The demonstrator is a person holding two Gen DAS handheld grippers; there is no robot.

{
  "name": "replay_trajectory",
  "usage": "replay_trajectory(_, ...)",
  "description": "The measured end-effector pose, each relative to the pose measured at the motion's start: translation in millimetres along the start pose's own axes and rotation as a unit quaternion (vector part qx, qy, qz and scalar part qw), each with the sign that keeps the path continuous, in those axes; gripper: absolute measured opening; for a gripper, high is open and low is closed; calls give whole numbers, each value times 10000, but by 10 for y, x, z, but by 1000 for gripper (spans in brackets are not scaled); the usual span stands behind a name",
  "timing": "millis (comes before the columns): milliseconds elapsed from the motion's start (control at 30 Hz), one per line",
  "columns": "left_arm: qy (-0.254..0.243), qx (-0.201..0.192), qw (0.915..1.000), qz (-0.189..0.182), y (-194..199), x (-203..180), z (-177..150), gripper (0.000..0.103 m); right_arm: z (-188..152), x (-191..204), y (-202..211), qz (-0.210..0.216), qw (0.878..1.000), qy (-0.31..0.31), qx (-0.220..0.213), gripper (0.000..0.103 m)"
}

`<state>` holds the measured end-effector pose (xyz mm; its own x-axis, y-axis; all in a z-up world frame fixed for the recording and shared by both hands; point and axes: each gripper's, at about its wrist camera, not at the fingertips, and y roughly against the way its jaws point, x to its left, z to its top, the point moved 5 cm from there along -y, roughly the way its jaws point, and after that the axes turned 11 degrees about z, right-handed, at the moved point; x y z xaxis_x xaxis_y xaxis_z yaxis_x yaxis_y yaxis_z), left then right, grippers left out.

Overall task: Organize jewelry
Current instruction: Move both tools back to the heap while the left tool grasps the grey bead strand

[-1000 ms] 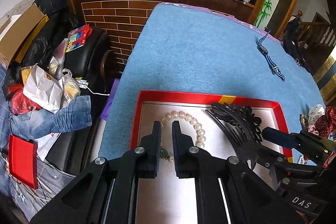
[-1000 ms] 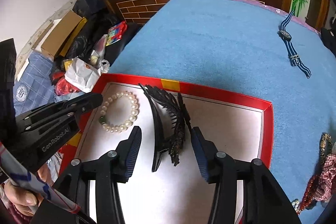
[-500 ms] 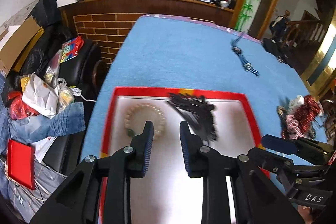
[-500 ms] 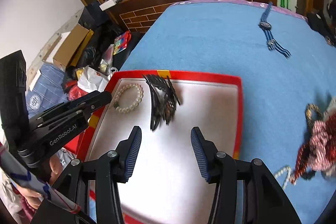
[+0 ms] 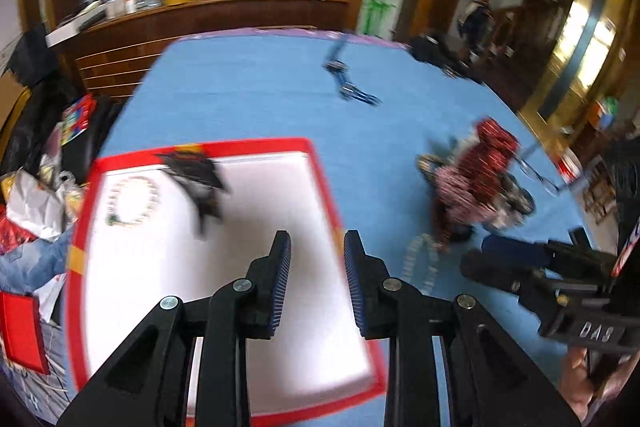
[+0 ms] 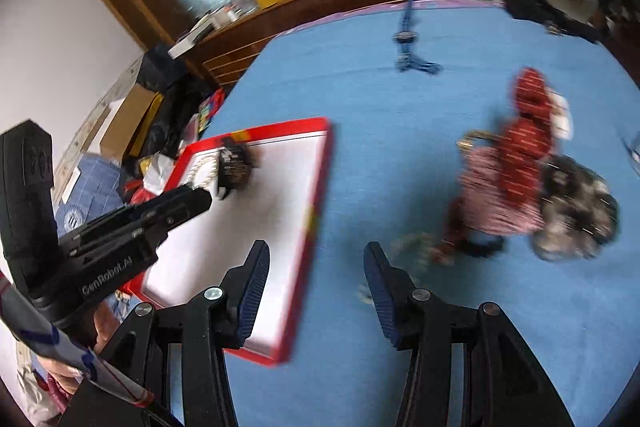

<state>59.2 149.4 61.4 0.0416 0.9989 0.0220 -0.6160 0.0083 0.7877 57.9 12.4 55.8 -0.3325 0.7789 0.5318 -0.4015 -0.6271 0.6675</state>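
Red and pink, the heap of hair ties (image 6: 520, 179) lies ahead and right of your right claw (image 6: 316, 291), the nearer one, which gapes wide and empty.

The left black plastic two-finger gripper (image 5: 316, 277) has blue ribbed pads (image 5: 282, 281) and silver screw heads on its linkage — its side reads "GenRobot.AI". The right black plastic two-finger gripper (image 6: 316, 291) matches, marked "DAS". Bare skin shows beneath both — blurred.
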Motion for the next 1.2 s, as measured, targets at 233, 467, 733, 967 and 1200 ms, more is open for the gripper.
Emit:
replay_trajectory(233,-559,426,9970,-331,-185,-790,-212,26,-126,-627,516,-142,9979,-511,-379,53)
replay_trajectory(467,-1002,961,9892,-468,-526,-1246,-375,26,-181,-1112,780,-196,9925,-1039,-610,53)
replay_trajectory(733,-1017,1172,9879,-73,-855,-1322,-357,26,-173,-1416,945,-237,9873,-1353,-798,54)
replay_trajectory(967,-1117,959,9890,145,-881,-1392,-372,5,-142,-1626,1019,-412,9841,-1476,-899,57)
replay_trajectory(1200,-902,935,9904,-478,-638,-1507,-588,5,27,-1922,878,-864,9798,-1618,-799,63)
